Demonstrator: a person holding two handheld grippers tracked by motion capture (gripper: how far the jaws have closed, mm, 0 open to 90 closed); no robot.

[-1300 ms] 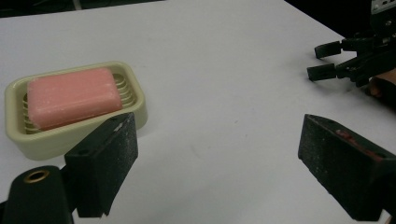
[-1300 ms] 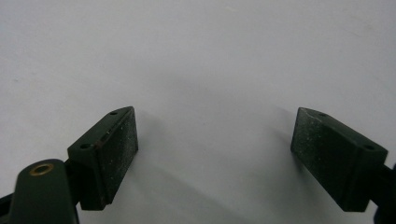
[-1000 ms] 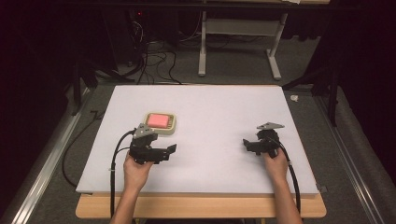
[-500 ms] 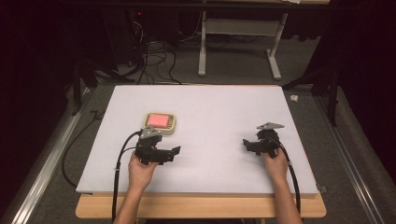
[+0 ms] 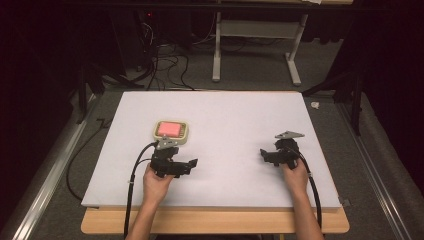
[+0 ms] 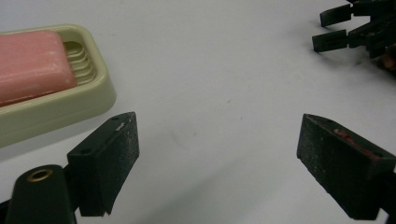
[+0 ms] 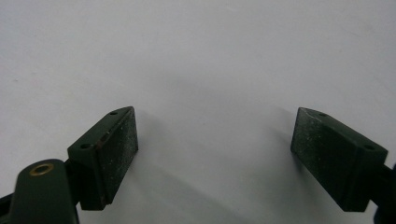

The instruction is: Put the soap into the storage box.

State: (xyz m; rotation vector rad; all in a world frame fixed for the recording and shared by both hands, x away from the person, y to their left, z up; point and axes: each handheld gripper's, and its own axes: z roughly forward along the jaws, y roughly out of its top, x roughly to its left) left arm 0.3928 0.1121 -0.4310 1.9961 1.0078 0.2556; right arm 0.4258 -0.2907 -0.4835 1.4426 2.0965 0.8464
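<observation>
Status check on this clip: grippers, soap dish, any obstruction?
Left gripper open, empty, beside soap dish. Right gripper open over bare table. Pink soap lying in dish. Nothing in the way.

The high view looks forward and down over the whole desk (image 5: 225, 115) from its near edge. Each gripper view skims close above the desk surface; all three share it.

There was one desk (image 5: 225, 115), covered by one white sheet. On it lay one soap dish (image 5: 172, 131), at the left, and in that dish sat one pink bar of soap (image 5: 170, 129). Two claws were over the desk: one left claw (image 5: 192, 163) near the dish and one right claw (image 5: 262, 153) well apart at the right. Each claw had two black jaws, four jaws altogether. Two hands held them.
</observation>
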